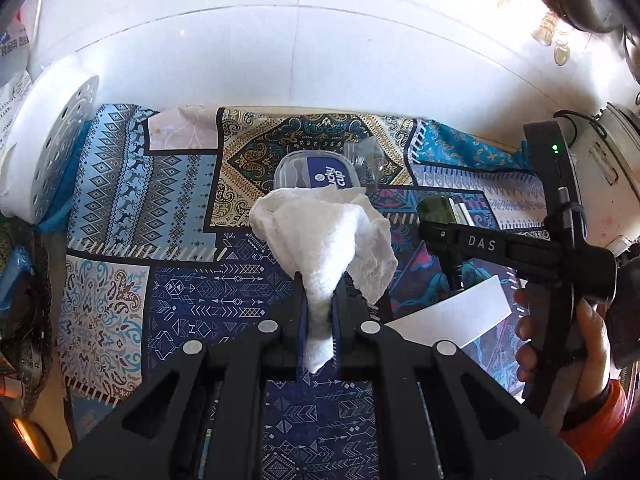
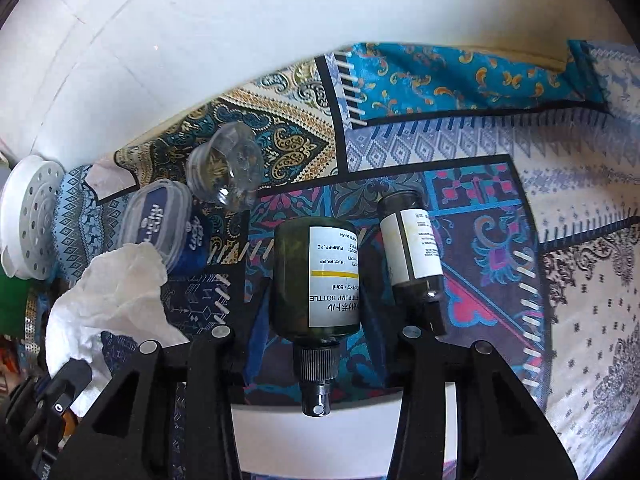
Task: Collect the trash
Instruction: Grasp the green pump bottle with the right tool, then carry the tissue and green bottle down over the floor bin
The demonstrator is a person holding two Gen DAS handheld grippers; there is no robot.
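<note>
My left gripper (image 1: 320, 292) is shut on a crumpled white paper towel (image 1: 324, 232), which hangs above the patterned cloth; the same towel (image 2: 112, 292) shows at the left in the right wrist view. My right gripper (image 2: 316, 320) is shut on a dark green pump bottle (image 2: 316, 272) with a white label, its pump head toward the camera. In the left wrist view the right gripper (image 1: 444, 236) sits to the right of the towel, held by a hand (image 1: 560, 340). A second dark bottle (image 2: 416, 252) lies on the cloth just right of the held one.
A blue lidded tub (image 1: 316, 172) and a clear plastic cup (image 2: 228, 168) lie near the white tiled wall. A white card (image 1: 460, 316) lies under the right gripper. A white perforated disc (image 1: 52, 148) stands at the left edge. The patchwork cloth (image 2: 580, 240) stretches to the right.
</note>
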